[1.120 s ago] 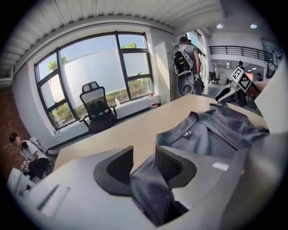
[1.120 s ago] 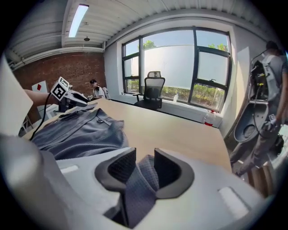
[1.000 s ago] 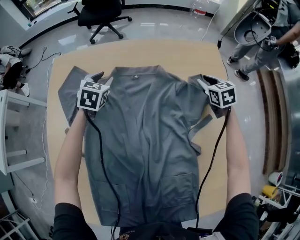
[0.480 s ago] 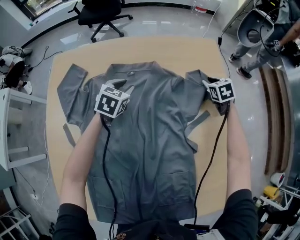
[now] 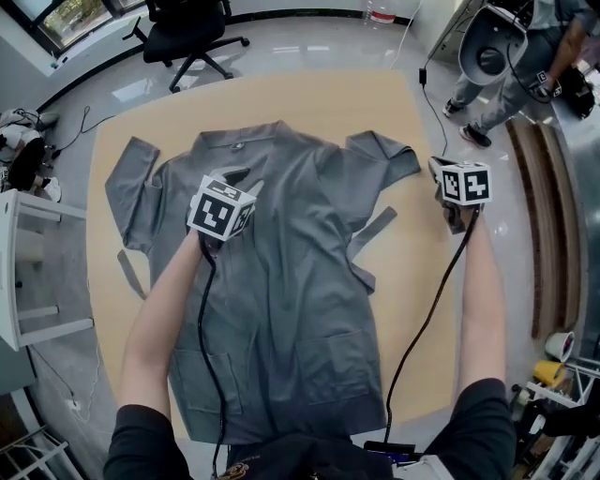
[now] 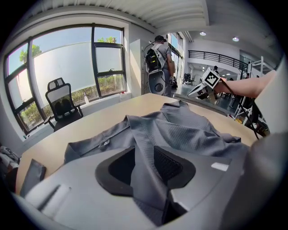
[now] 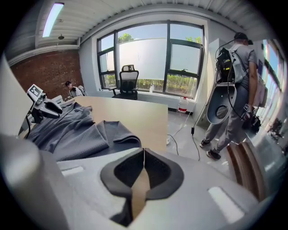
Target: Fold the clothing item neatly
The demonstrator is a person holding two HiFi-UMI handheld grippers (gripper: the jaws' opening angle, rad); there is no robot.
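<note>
My left gripper (image 6: 145,161) has just been closing and now pinches a raised ridge of the grey shirt (image 5: 291,281) at its chest, having come in from the left shoulder. My right gripper (image 7: 143,166), jaws together and empty, has moved off the right sleeve (image 5: 380,159), which lies spread on the table (image 5: 281,98). Any print on the shirt is too small to read. Beyond stand an office chair (image 5: 183,28) and a person (image 5: 511,66).
</note>
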